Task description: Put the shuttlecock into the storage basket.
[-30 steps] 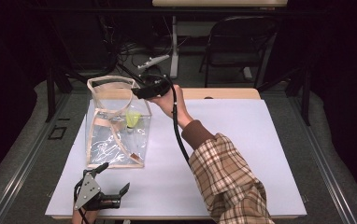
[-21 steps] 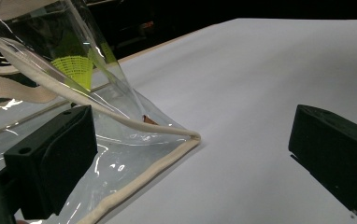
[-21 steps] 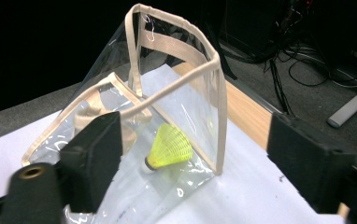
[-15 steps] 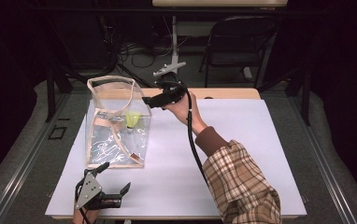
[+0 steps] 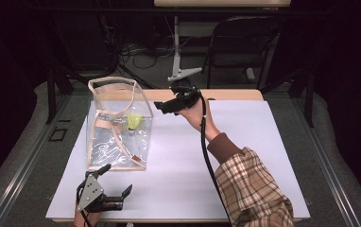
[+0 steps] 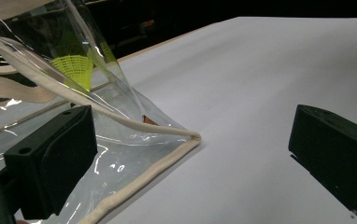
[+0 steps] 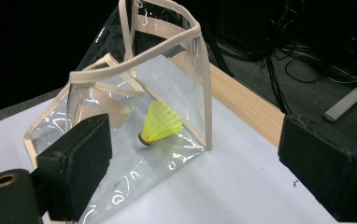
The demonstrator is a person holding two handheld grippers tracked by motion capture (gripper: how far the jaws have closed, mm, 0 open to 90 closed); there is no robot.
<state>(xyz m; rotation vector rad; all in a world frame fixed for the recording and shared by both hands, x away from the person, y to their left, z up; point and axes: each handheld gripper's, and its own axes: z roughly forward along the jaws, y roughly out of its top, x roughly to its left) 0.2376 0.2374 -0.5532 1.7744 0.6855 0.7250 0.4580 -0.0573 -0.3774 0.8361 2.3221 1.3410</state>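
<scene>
Right gripper (image 5: 162, 107) has just been opening, jaws wide, nothing between them, just beside the clear bag (image 5: 117, 125). Yellow shuttlecock (image 7: 160, 122) lies inside, cork toward the near wall, straight ahead of the jaws. Left gripper (image 5: 115, 182) open at the bag's near corner.

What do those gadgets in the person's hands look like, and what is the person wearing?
Each hand-held gripper is black, with two blocky black jaws. The left hand-held gripper carries a grey three-cornered plate on top, dotted with small holes. A thick black cable trails from the right hand-held gripper along the forearm. The right arm wears a plaid sleeve in brown and cream checks with a rust-coloured cuff.
</scene>
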